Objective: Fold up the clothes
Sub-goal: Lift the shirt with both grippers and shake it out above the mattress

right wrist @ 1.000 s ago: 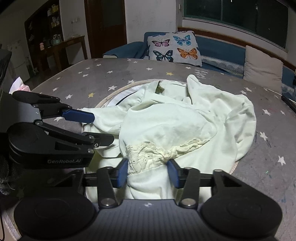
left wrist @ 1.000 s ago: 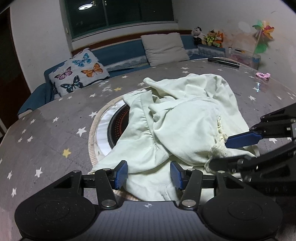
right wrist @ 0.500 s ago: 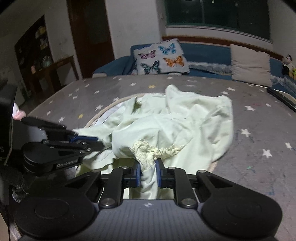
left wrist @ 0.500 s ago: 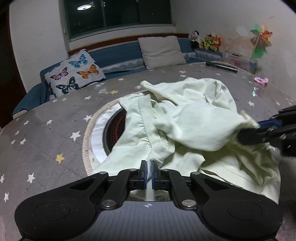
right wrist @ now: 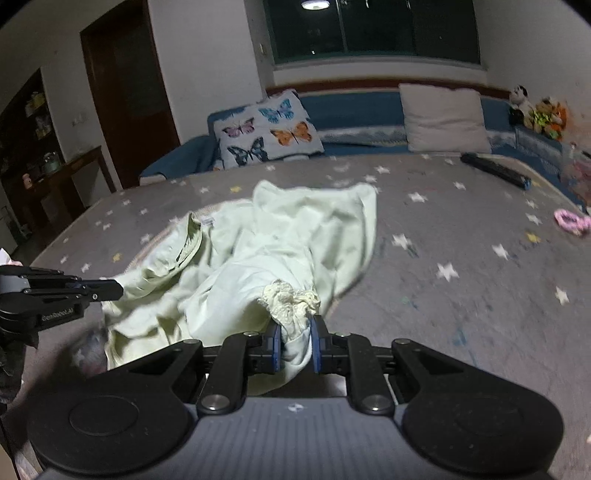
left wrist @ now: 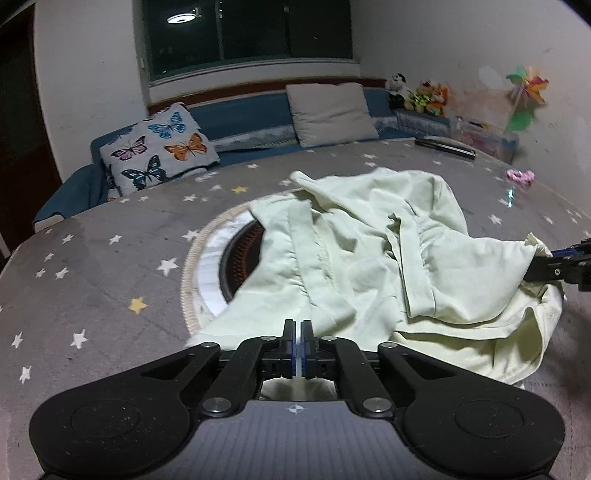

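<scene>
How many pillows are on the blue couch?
2. The butterfly pillow leans at the couch's left end, and a plain grey pillow leans further right, near the stuffed toys. More could be hidden out of view.

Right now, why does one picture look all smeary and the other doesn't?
Right wrist view: the table and its stars are streaked with motion blur, though the right gripper clamping the lacy shirt looks sharp. Left wrist view: crisper; a lamp's reflection glares in the dark window, and the fisheye bends the edges.
</scene>
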